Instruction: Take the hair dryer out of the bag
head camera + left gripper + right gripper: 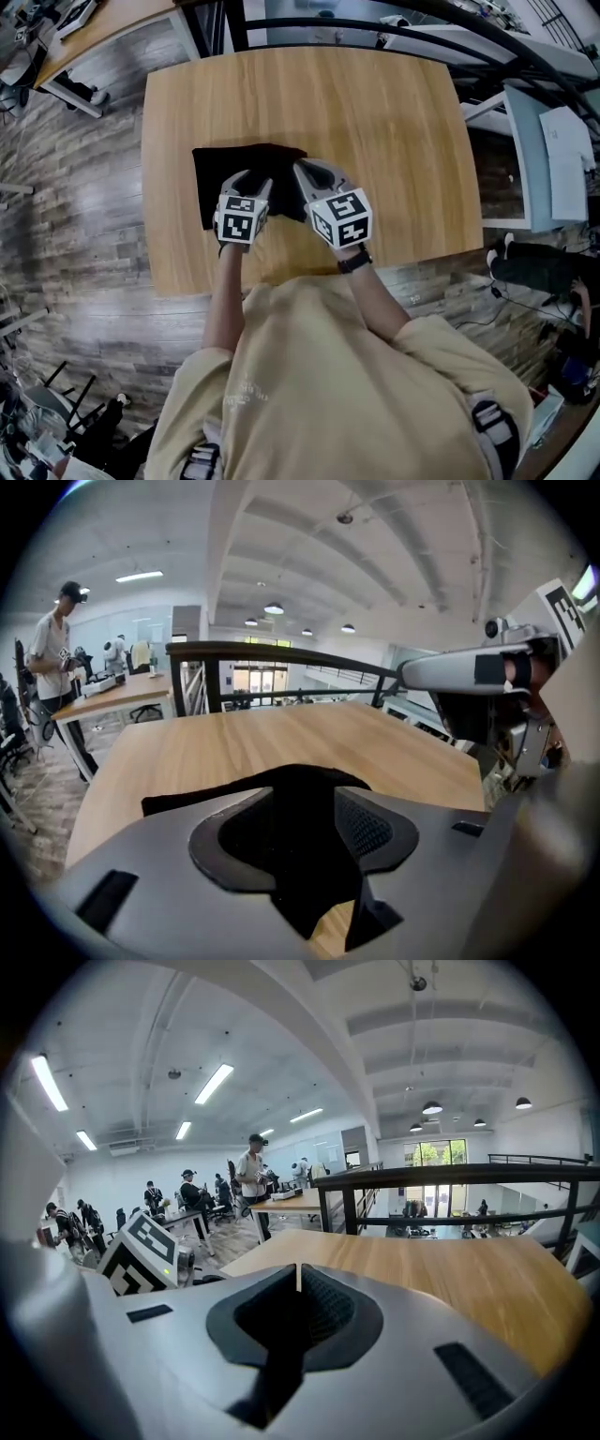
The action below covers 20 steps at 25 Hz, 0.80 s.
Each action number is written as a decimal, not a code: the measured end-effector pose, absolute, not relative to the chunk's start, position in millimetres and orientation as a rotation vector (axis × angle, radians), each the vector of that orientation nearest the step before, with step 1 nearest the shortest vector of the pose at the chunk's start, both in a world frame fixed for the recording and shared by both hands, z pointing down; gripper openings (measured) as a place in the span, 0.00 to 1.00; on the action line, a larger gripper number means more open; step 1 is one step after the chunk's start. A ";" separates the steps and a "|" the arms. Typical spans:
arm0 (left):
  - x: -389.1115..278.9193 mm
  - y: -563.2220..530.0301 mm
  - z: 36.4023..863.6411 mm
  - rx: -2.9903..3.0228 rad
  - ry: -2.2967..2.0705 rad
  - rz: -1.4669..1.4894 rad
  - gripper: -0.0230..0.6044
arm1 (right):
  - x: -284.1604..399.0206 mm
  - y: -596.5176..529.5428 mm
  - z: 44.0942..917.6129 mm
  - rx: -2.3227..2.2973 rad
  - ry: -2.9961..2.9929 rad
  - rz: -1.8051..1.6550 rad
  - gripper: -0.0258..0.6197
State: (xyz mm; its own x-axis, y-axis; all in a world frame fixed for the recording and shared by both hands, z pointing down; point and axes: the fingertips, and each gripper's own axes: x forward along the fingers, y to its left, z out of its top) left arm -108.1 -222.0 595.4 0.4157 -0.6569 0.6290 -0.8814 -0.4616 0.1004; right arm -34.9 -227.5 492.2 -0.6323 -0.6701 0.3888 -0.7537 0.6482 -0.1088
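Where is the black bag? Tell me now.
In the head view the black bag lies flat on the wooden table, left of centre, with the left gripper and its open jaws over it.

One table [375, 122]. One black bag [211, 178] lies on it, toward the near edge. Two grippers: one left gripper [246, 180] and one right gripper [306, 172]. One person [319, 375] holds both. Beyond the table are several people [251, 1171] at desks [291, 1202], too small to count exactly.
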 end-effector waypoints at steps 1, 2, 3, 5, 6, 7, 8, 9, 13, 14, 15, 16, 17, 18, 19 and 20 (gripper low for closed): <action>-107.1 -223.8 603.9 2.263 -1.284 0.755 0.36 | -35.4 -228.5 494.5 1.141 -2.552 0.380 0.08; -106.0 -225.5 612.4 2.268 -1.256 0.786 0.39 | -35.3 -229.1 497.0 1.143 -2.548 0.382 0.08; -104.2 -226.6 621.0 2.273 -1.224 0.819 0.43 | -34.1 -229.2 499.9 1.147 -2.542 0.385 0.08; -98.3 -226.3 637.2 2.278 -1.162 0.885 0.48 | -28.9 -227.9 507.1 1.154 -2.525 0.396 0.08; -95.0 -225.4 644.1 2.280 -1.137 0.914 0.49 | -26.0 -226.8 511.2 1.155 -2.517 0.404 0.08; -92.4 -225.2 649.9 2.281 -1.119 0.942 0.49 | -23.7 -226.1 515.0 1.155 -2.508 0.413 0.08; -90.8 -226.0 655.1 2.281 -1.109 0.964 0.49 | -22.4 -225.9 518.1 1.155 -2.501 0.421 0.08; -90.3 -227.6 659.9 2.278 -1.107 0.980 0.49 | -21.9 -226.0 520.3 1.155 -2.495 0.426 0.08; -94.8 -230.6 667.6 2.244 -1.135 0.981 0.35 | -23.6 -223.7 524.3 1.155 -2.490 0.431 0.08; -94.8 -230.2 666.7 2.242 -1.136 0.971 0.32 | -23.0 -222.8 525.3 1.156 -2.488 0.433 0.08; -93.8 -229.6 665.0 2.241 -1.135 0.954 0.29 | -21.6 -221.9 526.7 1.156 -2.484 0.435 0.08; -92.5 -229.2 662.4 2.239 -1.137 0.924 0.26 | -19.5 -221.0 528.4 1.158 -2.480 0.438 0.08; -92.2 -229.2 659.1 2.233 -1.148 0.882 0.22 | -17.2 -220.0 530.3 1.161 -2.475 0.442 0.08; -93.5 -229.3 655.8 2.222 -1.165 0.835 0.12 | -15.2 -218.8 532.2 1.164 -2.471 0.446 0.08; -96.1 -229.2 653.1 2.207 -1.181 0.793 0.08 | -13.6 -217.6 533.7 1.167 -2.467 0.448 0.08; -99.5 -229.1 651.0 2.194 -1.190 0.759 0.07 | -12.1 -217.1 535.0 1.170 -2.463 0.449 0.08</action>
